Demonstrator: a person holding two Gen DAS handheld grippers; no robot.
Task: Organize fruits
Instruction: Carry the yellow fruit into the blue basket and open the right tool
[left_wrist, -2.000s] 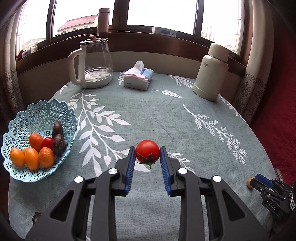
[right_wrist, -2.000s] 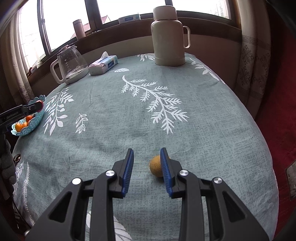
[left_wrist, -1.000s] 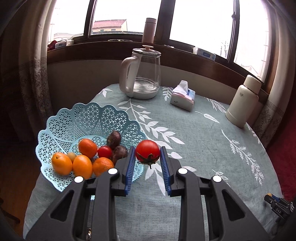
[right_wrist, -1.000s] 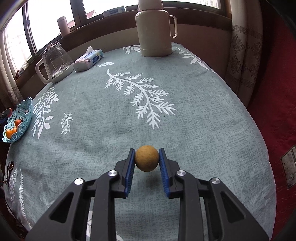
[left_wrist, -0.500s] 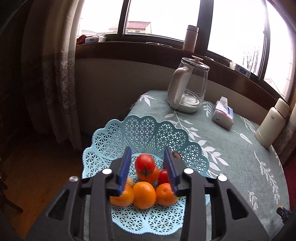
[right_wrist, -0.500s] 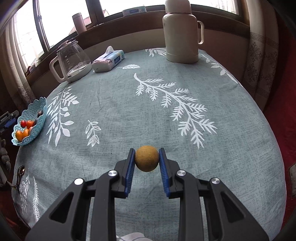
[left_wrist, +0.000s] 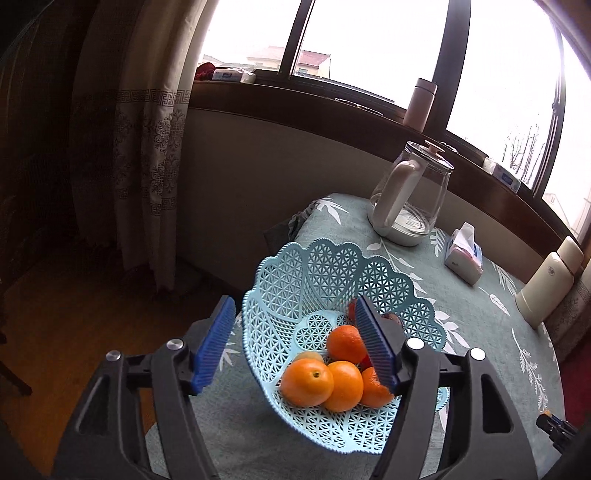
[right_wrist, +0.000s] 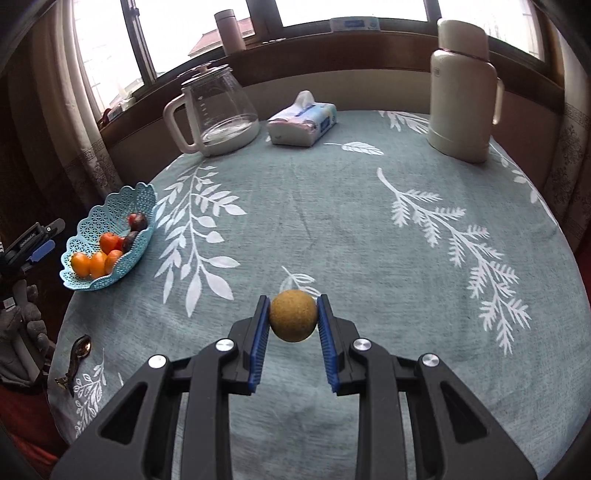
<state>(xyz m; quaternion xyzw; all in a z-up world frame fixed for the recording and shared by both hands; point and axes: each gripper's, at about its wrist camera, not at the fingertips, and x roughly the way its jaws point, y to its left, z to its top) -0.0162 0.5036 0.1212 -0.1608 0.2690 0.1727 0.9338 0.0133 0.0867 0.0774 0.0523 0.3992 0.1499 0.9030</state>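
A light blue lattice basket (left_wrist: 325, 273) stands at the table's left edge and holds several oranges (left_wrist: 306, 382), red tomatoes and dark fruits. My left gripper (left_wrist: 295, 347) hangs wide open above its near left side, empty; the right finger covers part of the fruit. In the right wrist view the same basket (right_wrist: 92, 229) sits far left. My right gripper (right_wrist: 292, 332) is shut on a round brownish-yellow fruit (right_wrist: 293, 320), held above the middle front of the table.
A glass kettle (right_wrist: 218, 110), a tissue pack (right_wrist: 301, 123) and a cream thermos (right_wrist: 461, 92) stand along the table's far side. A small metal object (right_wrist: 75, 356) lies near the left front edge. A gloved hand (right_wrist: 22, 325) shows at far left. Curtain (left_wrist: 144, 147) and floor lie left of the table.
My left gripper let the tomato go into the basket, opened wide and drew back to the left. My right gripper, still shut on the brownish fruit, has moved leftward towards the basket.
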